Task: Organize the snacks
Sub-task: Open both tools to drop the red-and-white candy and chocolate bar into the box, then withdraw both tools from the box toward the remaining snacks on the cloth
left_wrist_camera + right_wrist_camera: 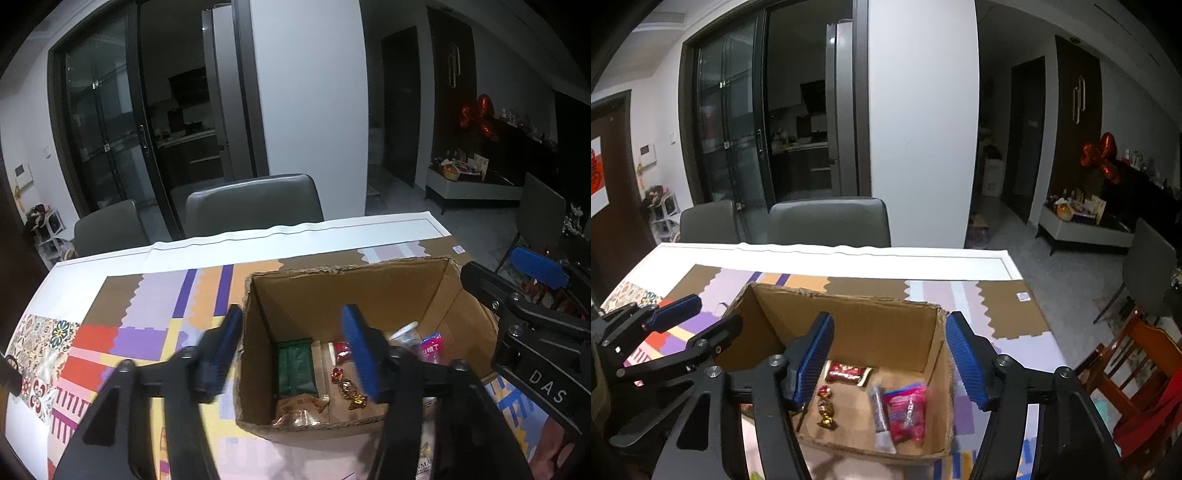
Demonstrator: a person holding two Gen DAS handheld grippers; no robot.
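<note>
Sitting open-topped on the patterned mat that covers the counter (849, 260), a cardboard box (886, 332) holds the snacks. Along its left wall lies a dark green packet (297, 367), with a brown wrapped snack (299, 408) at the near left corner. A red packet (846, 372) lies toward the far wall, and three small foil-wrapped candies (826, 405) run in a line on the box floor in front of it. Near the right wall a pink bag (907, 410) rests beside a slim clear pouch (878, 413), the two touching. The left gripper (293, 350) hovers over the box's left wall, its jaws apart with nothing between them, one finger outside the box and one over it. The right gripper (890, 360) hangs over the box's right side, jaws likewise apart and empty.
</note>
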